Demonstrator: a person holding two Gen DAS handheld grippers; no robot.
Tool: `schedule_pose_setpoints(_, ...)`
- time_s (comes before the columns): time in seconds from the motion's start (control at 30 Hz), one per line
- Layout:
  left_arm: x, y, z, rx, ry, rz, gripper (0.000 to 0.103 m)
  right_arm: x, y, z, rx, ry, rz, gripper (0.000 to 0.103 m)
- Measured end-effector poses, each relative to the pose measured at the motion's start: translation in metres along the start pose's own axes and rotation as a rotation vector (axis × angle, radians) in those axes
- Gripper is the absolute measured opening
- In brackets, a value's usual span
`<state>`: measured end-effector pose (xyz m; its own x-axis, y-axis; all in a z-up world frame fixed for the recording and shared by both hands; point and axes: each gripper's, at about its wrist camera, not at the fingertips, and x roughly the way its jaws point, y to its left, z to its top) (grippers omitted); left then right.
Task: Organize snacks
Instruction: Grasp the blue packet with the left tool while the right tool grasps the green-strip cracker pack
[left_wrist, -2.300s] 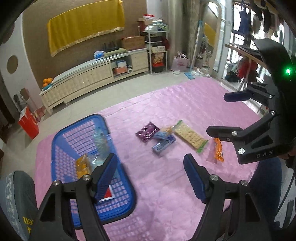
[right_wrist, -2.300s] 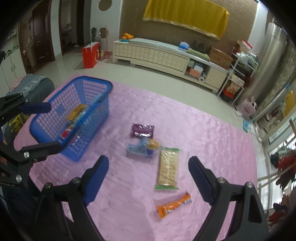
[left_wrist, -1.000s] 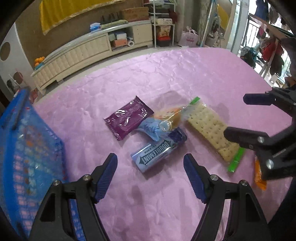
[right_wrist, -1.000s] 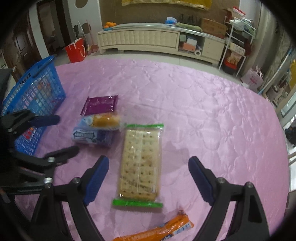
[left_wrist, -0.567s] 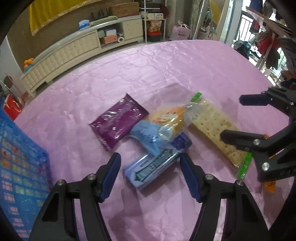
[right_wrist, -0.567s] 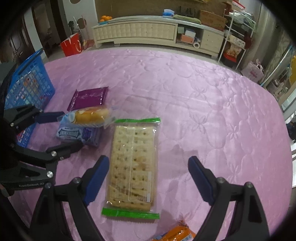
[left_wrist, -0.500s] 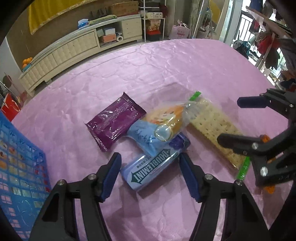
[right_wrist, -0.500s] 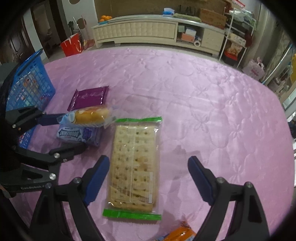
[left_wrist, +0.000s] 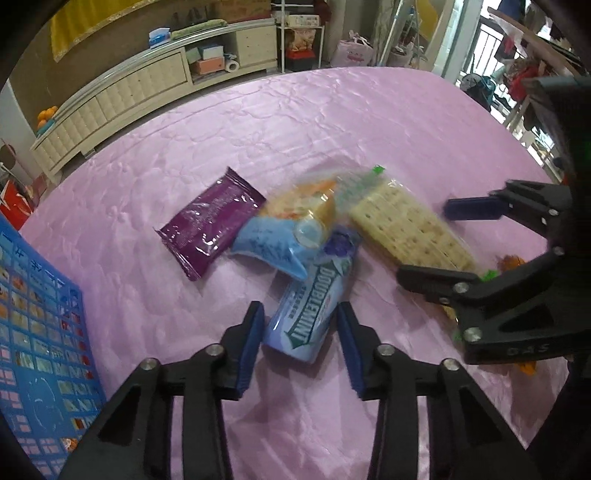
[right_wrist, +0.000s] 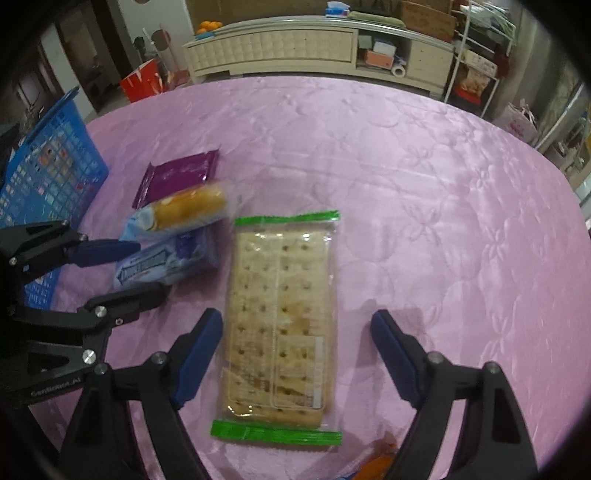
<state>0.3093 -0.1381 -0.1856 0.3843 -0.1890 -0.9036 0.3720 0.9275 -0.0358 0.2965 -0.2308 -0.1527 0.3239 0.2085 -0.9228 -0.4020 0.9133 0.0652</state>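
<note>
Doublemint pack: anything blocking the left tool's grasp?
Nothing sits between the left tool and the Doublemint pack; its near end already lies between the open fingers. But the cake packet overlaps the pack's far end and may drag along.

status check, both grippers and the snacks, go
Left gripper straddling blue Doublemint gum pack, not yet clamped. Right gripper open around clear-wrapped cracker pack. Blue-wrapped cake roll overlaps gum's far end.

The left gripper (left_wrist: 300, 334) is low with its jaws half closed, while the right gripper (right_wrist: 296, 345) is low and wide open.
</note>
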Motion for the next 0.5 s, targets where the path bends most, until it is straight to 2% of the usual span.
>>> schedule_pose_setpoints(0.17,-0.002,-0.002,-0.006,-0.049,-0.004,-0.01,0.034,0.001,0.009,-0.004,-0.043,-0.007,-0.043,0.079)
schedule_pose_setpoints(0.2,-0.002,-0.003,-0.007,-0.056,-0.002,-0.014,0.033,0.0,0.009,-0.005,-0.046,-0.011,-0.041,0.073)
schedule_pose_setpoints(0.23,-0.003,-0.004,-0.009,-0.062,-0.001,-0.015,0.033,-0.002,0.01,-0.006,-0.048,-0.014,-0.036,0.061)
schedule_pose_setpoints(0.37,-0.009,-0.006,-0.019,-0.086,0.007,-0.001,0.032,-0.009,0.005,-0.01,-0.024,-0.019,-0.016,0.058)
schedule_pose_setpoints(0.5,-0.028,-0.009,-0.028,-0.088,-0.029,-0.006,0.031,-0.026,0.006,-0.014,-0.022,-0.062,-0.031,0.058)
